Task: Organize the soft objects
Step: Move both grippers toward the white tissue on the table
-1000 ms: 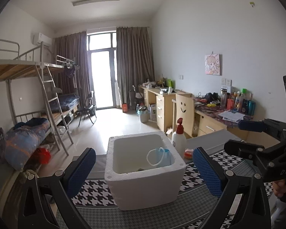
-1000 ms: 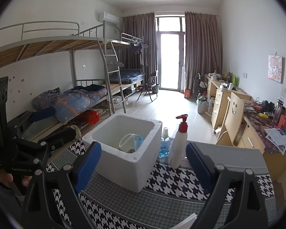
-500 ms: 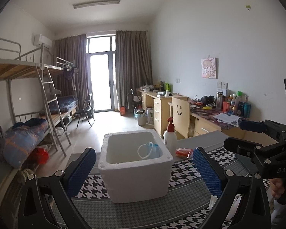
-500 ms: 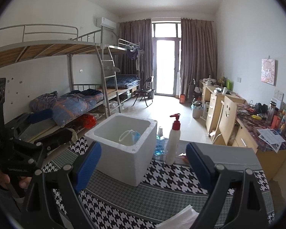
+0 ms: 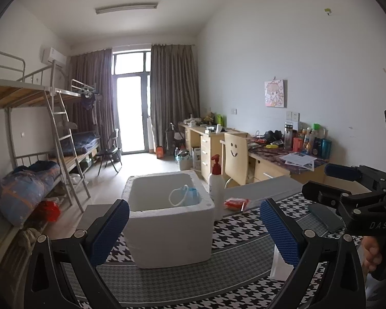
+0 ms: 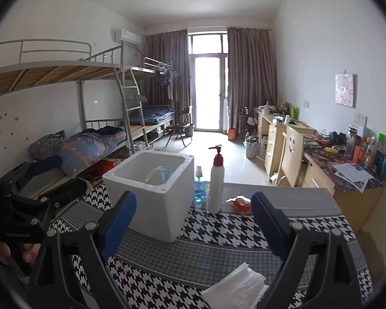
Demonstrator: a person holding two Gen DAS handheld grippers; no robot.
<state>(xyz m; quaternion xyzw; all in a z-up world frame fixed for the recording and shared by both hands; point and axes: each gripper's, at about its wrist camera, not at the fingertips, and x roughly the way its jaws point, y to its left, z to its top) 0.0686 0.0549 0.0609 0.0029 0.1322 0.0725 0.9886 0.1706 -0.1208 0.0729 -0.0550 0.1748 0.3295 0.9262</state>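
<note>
Tissues (image 6: 238, 287), a soft white pack, lie at the near edge of the table (image 6: 193, 255), just below the right gripper (image 6: 194, 220), whose jaws stand wide apart with nothing between them. In the left wrist view the same pack shows as a white corner behind the right-hand finger of the left gripper (image 5: 194, 228), and that gripper's jaws are likewise spread and empty. A white foam box (image 5: 169, 221) stands on the houndstooth cloth ahead of both grippers, with a blue and white mask (image 5: 185, 197) lying inside it. Just beside the box on its right stands a white pump bottle (image 6: 216, 182) with a red top, and a small blue bottle (image 6: 200, 186) sits between the two, further back. A red packet (image 6: 240, 203) lies on the table near the pump bottle. Each wrist view catches the other gripper at its edge, held in a hand (image 5: 371, 253).
</note>
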